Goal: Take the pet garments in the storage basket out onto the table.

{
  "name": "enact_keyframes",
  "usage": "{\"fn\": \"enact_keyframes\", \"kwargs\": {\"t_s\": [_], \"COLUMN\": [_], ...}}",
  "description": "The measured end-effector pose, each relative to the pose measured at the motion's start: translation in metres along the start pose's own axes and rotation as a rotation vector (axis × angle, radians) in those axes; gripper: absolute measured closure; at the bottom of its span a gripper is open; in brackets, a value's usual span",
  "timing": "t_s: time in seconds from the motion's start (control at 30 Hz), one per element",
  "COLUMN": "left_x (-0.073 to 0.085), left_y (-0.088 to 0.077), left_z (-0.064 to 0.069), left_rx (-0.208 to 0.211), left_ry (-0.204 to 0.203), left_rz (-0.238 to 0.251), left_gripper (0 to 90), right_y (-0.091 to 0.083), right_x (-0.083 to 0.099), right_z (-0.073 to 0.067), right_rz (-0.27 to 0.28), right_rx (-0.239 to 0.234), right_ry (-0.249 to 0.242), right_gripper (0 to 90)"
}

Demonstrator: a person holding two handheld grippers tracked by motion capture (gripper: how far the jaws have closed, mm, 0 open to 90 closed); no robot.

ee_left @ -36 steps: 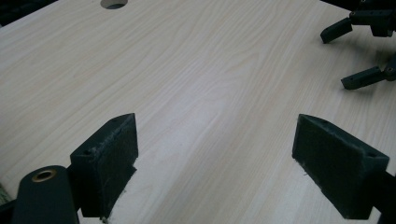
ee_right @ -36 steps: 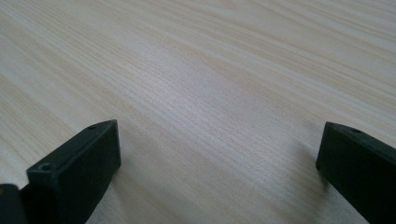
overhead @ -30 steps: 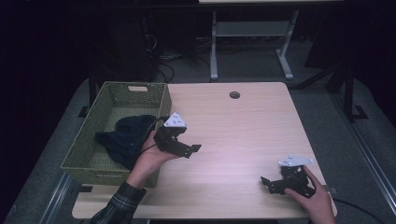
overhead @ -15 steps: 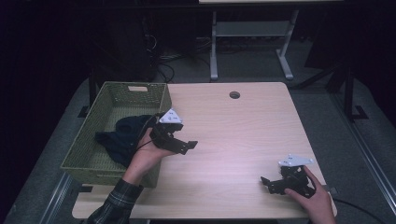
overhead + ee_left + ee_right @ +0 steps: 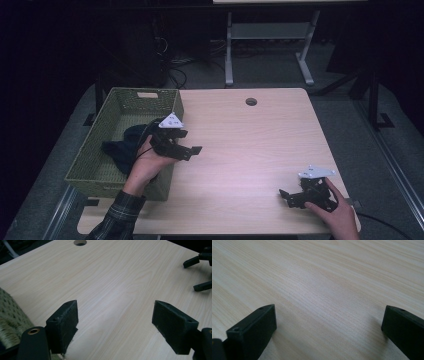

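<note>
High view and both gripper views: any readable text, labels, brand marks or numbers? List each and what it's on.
None readable in any view.
Green woven basket: no tag or print shows.
Dark cloth in it: no label shows.
Grey plates on the left gripper and right gripper: blank at this size.
Wooden table: bare grain, one round hole, no markings.
Jaw pads in the gripper views: plain black, no lettering.

The left hand-held gripper drifted from over the tabletop back toward the green woven basket, its empty jaws having just been closing a little.
</note>
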State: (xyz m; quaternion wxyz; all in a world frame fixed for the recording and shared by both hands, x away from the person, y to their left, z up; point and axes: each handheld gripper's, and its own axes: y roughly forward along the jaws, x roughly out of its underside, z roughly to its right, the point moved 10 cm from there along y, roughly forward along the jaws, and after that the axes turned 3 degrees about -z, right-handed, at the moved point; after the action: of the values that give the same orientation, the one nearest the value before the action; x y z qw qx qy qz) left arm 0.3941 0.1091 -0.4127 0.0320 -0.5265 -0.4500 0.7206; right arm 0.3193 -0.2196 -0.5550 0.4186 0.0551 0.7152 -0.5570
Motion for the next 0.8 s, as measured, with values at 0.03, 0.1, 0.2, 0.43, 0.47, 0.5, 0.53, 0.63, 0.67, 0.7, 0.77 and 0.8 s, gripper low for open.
{"fn": "enact_keyframes", "kwargs": {"t_s": [0.03,0.1,0.2,0.43,0.47,0.5,0.53,0.63,0.67,0.7,0.77,0.8], "left_x": [0.000,0.001,0.003,0.006,0.006,0.007,0.007,0.009,0.009,0.010,0.012,0.012], "left_y": [-0.002,-0.004,-0.009,-0.018,-0.019,-0.021,-0.022,-0.027,-0.028,-0.030,-0.032,-0.033], "left_z": [-0.002,-0.005,-0.011,-0.021,-0.023,-0.024,-0.026,-0.031,-0.033,-0.035,-0.038,-0.040], "left_rx": [-0.002,-0.007,-0.019,-0.036,-0.039,-0.043,-0.046,-0.059,-0.062,-0.063,-0.069,-0.072], "left_ry": [-0.002,-0.011,-0.017,-0.038,-0.039,-0.043,-0.045,-0.050,-0.054,-0.056,-0.062,-0.064], "left_rz": [0.000,0.004,-0.002,0.006,0.008,0.010,0.010,0.013,0.015,0.016,0.017,0.017], "left_gripper": [20.8,21.3,21.6,22.6,22.6,23.0,23.1,23.2,23.2,23.2,23.2,23.3], "right_y": [0.000,0.000,0.000,0.000,0.000,0.000,0.000,0.000,0.000,0.000,0.000,0.000], "right_x": [0.000,0.000,0.000,0.000,0.000,0.000,0.000,0.000,0.000,0.000,0.000,0.000], "right_z": [0.000,0.000,0.000,0.000,0.000,0.000,0.000,0.000,0.000,0.000,0.000,0.000], "right_rz": [0.000,0.000,0.000,0.000,0.000,0.000,0.000,0.000,0.000,0.000,0.000,0.000], "right_rx": [0.000,0.000,0.000,0.000,0.000,0.000,0.000,0.000,0.000,0.000,0.000,0.000], "right_ry": [0.000,0.000,0.000,0.001,0.001,0.000,0.001,0.000,0.000,0.000,0.001,0.000], "right_gripper": [0.0,0.0,0.0,0.0,0.0,0.0,0.0,0.0,0.0,0.0,0.0,0.0]}}
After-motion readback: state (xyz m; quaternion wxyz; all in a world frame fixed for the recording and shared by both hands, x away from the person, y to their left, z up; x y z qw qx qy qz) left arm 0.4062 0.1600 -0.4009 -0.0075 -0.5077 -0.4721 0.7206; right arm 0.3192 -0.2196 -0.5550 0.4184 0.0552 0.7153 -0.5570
